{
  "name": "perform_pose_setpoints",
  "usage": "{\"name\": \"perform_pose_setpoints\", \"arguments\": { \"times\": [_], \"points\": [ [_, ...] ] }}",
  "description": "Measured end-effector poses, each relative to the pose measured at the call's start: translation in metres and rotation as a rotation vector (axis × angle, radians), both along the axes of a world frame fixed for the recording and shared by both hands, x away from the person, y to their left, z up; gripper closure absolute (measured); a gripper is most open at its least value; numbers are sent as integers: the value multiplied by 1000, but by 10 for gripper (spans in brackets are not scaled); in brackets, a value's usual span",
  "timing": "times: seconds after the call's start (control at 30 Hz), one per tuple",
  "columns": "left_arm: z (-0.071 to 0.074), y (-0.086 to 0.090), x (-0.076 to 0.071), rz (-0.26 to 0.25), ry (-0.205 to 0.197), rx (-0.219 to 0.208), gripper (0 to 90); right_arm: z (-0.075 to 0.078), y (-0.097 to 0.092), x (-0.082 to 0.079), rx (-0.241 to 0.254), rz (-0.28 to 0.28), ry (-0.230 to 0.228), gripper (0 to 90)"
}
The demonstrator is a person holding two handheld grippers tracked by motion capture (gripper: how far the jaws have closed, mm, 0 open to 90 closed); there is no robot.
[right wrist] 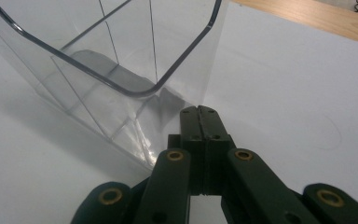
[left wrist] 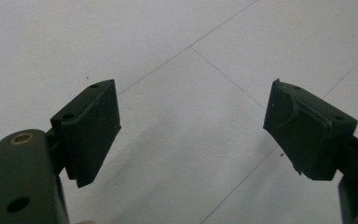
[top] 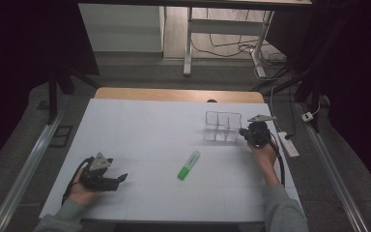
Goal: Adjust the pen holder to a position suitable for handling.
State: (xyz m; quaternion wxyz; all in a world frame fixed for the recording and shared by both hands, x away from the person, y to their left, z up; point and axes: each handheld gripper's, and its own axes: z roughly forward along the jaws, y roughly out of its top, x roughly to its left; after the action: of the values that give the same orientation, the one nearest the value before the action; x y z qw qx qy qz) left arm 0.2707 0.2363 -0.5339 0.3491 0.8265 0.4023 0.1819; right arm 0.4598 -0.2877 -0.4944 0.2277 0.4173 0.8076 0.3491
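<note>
White-covered table with two things on it

The table (top: 164, 140) has a white sheet over its top, faint straight seams crossing it, and a strip of bare wood showing along the far edge. A clear plastic divided organizer (top: 222, 126) stands upright on the sheet toward the far right. A green highlighter (top: 189, 165) lies flat on its side near the middle, slanted, well apart from the organizer.

High view overlooks white table (top: 149, 121), gripper views close above it
</note>
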Motion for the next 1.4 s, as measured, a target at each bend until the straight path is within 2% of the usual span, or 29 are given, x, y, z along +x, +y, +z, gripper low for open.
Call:
{"name": "perform_pose_setpoints", "arguments": {
  "times": [0.3, 1.4],
  "points": [
    [0, 0, 0, -2, 1, 0, 179, 0, 14, 2, 1, 22, -15, 895],
    [0, 0, 0, -4, 1, 8, 180, -3, 59, 13, 4, 82, -15, 894]
  ]
}}
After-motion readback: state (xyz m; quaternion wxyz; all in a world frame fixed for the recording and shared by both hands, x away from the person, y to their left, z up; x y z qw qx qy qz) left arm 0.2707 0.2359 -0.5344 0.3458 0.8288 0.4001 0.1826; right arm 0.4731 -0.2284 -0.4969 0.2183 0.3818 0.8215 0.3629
